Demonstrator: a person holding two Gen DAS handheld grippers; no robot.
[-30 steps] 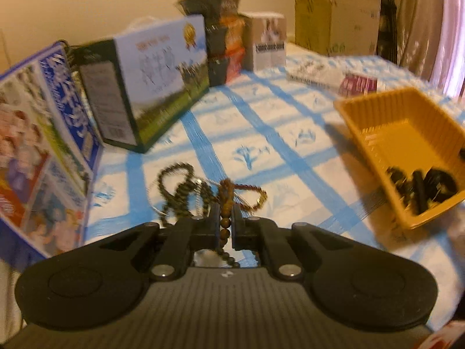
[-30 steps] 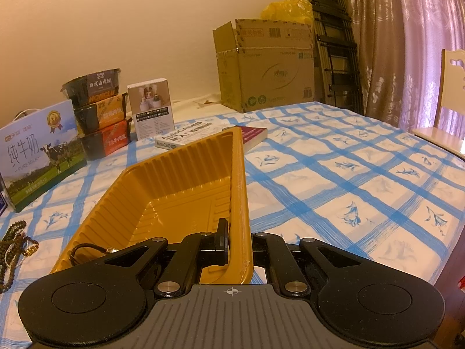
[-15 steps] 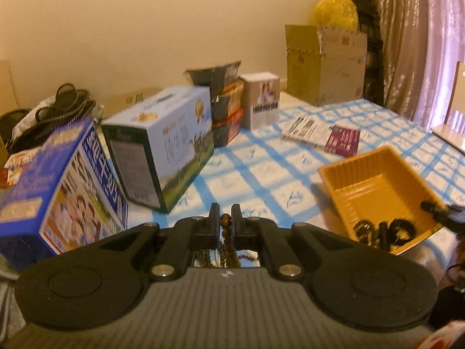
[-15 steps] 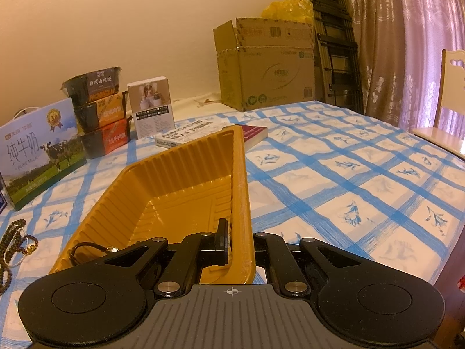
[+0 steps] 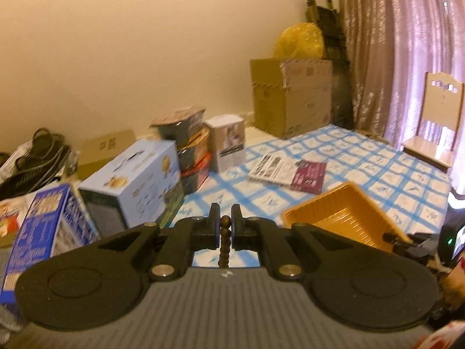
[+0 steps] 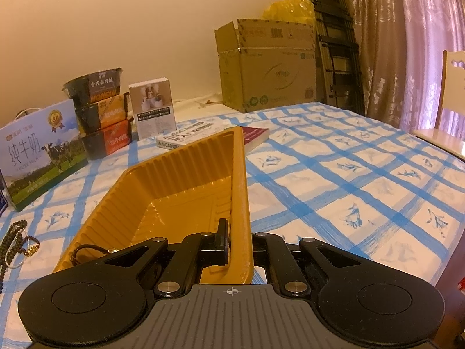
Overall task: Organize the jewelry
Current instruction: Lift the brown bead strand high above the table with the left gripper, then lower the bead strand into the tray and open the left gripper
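The left gripper [image 5: 224, 226] is raised above the counter [image 6: 334, 174], its jaws closed on a strand of brown beads [image 5: 225, 242] that hangs straight down between them. The strand looks light and completely limp: it will swing with any quick move, and only a bead or two sits in the pinch, so I'd guess it could slip through if the squeeze eased. How long the hanging part is I cannot tell, since the gripper body hides it.

Ahead and to the right of those jaws sits the orange tray [image 5: 345, 218], ribbed and thin-walled. The right gripper [image 6: 237, 242] has its jaws clamped on the tray's near right wall, one finger inside, the other outside. Thin plastic like that will flex and slide easily, so holding it by the rim near the corner seems a sensible way to keep it steady. A dark cord-like piece [image 6: 87, 250] already lies in the tray, left of the right jaws.

More jewelry [image 6: 17, 244] is left on the counter, well to the left of the right jaws: dark bead loops tangled with a thin pale chain and a small gold piece. These are best pinched at a raised loop, and may drag each other along.
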